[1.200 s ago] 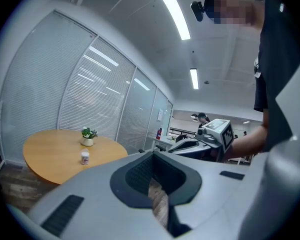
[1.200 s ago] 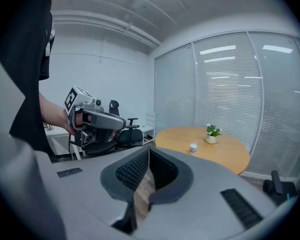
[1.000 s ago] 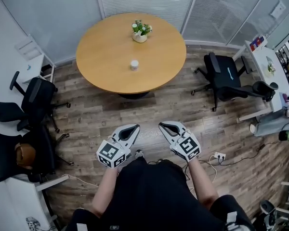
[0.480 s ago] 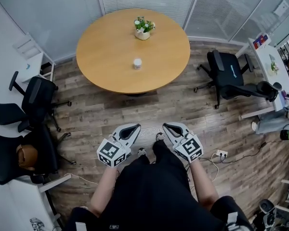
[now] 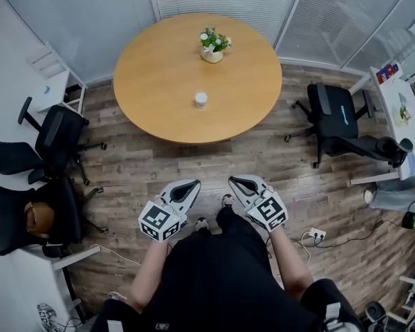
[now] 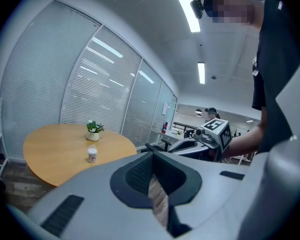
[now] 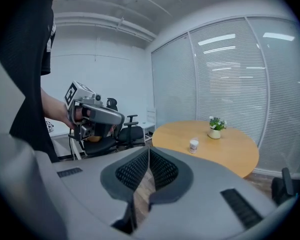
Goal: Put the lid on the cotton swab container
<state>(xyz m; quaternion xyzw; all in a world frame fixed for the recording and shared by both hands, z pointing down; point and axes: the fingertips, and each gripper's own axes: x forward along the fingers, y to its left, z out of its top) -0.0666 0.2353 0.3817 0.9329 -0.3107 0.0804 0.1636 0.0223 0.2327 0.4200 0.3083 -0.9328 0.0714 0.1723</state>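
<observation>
A small white cotton swab container stands near the middle of the round wooden table. It also shows far off in the left gripper view as the container and in the right gripper view as the container. No separate lid shows in any view. My left gripper and right gripper hang side by side over the wooden floor, well short of the table. Both are shut with nothing between their jaws. Each gripper view shows the other one: the right gripper and the left gripper.
A potted plant stands on the table's far side. Black office chairs stand at the left and right. A white desk is at the far right, a power strip lies on the floor, and blinds cover the glass walls behind.
The table and chairs have slid lower and to the right in the head view as the person steps closer. Both grippers keep their place in front of the body, still shut.
</observation>
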